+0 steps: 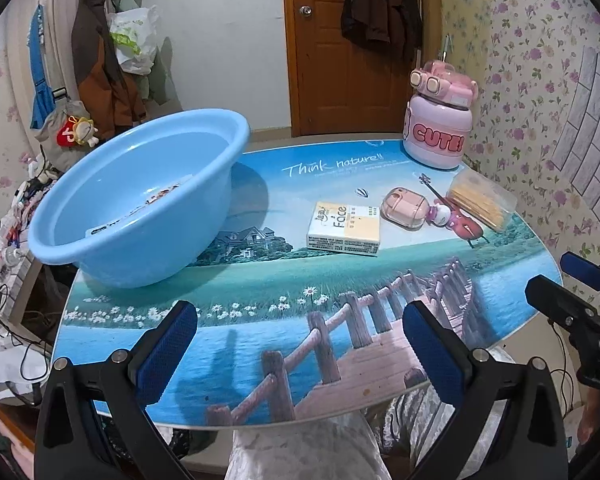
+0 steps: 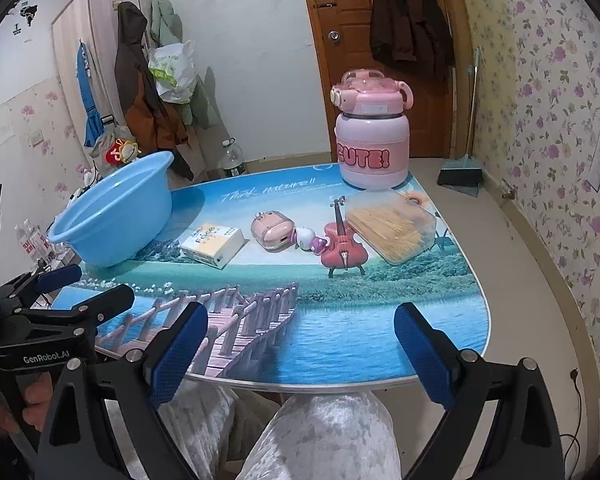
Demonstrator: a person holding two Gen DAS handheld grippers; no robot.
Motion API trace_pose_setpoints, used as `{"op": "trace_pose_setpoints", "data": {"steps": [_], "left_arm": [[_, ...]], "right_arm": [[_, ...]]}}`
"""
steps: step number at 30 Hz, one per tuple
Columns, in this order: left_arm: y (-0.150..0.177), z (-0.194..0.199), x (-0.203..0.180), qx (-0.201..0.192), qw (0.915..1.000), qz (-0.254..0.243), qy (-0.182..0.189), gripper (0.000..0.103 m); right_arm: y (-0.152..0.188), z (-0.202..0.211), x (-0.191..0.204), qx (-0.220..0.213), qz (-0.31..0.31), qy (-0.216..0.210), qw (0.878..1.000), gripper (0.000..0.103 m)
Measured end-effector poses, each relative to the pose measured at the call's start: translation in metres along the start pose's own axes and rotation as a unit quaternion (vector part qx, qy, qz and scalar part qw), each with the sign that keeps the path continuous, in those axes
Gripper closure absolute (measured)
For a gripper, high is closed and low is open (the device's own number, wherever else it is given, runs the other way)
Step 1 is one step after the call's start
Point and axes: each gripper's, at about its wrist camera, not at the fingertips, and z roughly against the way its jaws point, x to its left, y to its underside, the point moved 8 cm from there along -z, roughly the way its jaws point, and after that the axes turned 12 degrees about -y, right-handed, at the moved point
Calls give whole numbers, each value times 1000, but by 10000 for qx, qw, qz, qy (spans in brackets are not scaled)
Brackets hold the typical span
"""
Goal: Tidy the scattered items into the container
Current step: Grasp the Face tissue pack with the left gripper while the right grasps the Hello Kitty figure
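Over on the left of the table (image 1: 260, 344), the round light-blue plastic basin (image 1: 140, 200) is sitting with something flat already lying inside. Right of it, a white-and-yellow tissue pack (image 1: 343, 229), a small pink case (image 1: 404, 209), a clear box of wooden sticks (image 1: 482, 200) and a pink "CUTE!" bottle (image 1: 438, 120) are resting apart on the picture-printed top. Both the left gripper (image 1: 300, 356) and the right gripper (image 2: 300, 356) are hovering at the near edge, jaws gaping wide and holding nothing.

A brown jacket (image 2: 408, 12) hung on the wooden door (image 2: 340, 60), with a broom (image 2: 470, 120) and dustpan (image 2: 460, 172) standing just beside it.
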Motion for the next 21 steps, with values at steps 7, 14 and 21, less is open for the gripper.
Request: {"op": "trace_pose_setpoints", "data": {"steps": [7,14,21], "left_arm": [[-4,-24,-11,130,9998,-132,13,0],[-17,-53,-25,223,9993,-279,56,0],[-29,-79,-37,318,9986,-421,89,0]], "right_arm": [[-4,-18,-7,113,53,-43,9999,11],[-17,-40,-14,189,193,-59,9996,22],[-33,-69,-21,343,276,-22,9990,22]]}}
